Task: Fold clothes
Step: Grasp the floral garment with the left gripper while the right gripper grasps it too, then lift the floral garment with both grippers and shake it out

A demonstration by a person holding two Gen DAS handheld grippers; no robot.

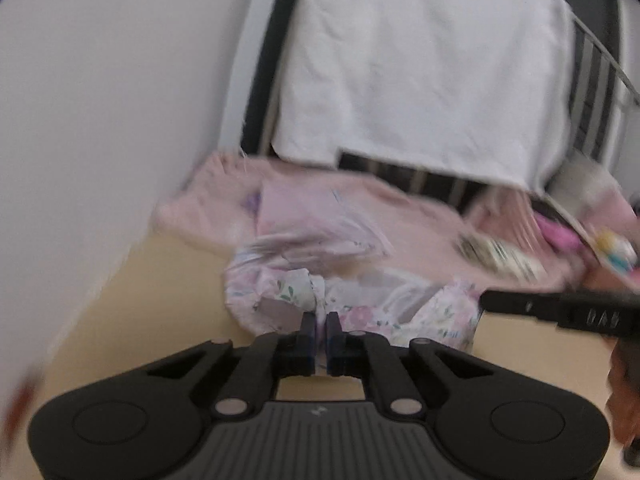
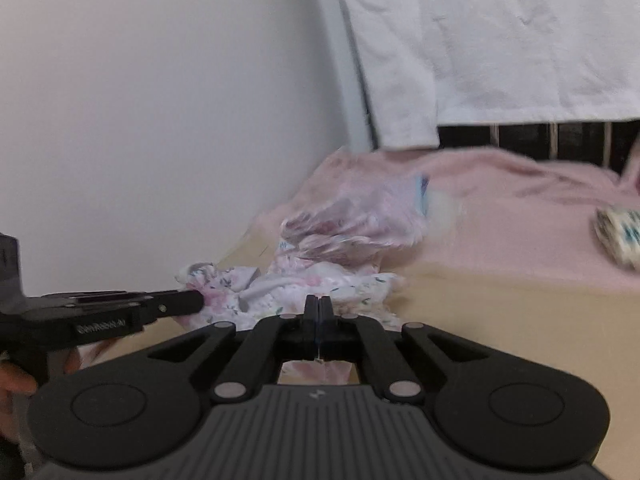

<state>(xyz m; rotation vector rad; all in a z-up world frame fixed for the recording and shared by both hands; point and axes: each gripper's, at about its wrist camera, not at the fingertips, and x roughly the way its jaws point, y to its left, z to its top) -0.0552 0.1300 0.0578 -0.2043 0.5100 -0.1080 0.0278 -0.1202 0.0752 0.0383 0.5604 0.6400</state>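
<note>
A crumpled floral garment (image 1: 352, 308), white and pink, lies on the beige table (image 1: 160, 280). My left gripper (image 1: 321, 320) is shut on its near edge, with fabric between the pads. The right gripper's finger (image 1: 560, 308) reaches in from the right at the garment's right side. In the right wrist view my right gripper (image 2: 318, 304) is shut on the garment (image 2: 288, 284), with cloth showing under the jaws. The left gripper (image 2: 160, 304) comes in from the left and pinches the garment's left end.
A pink blanket (image 2: 500, 208) covers the back of the table, with a bag of folded clothes (image 2: 352, 216) on it. A patterned roll (image 2: 618, 236) lies at right. A white cloth (image 1: 420, 60) hangs behind over dark bars. A white wall (image 2: 160, 120) stands left.
</note>
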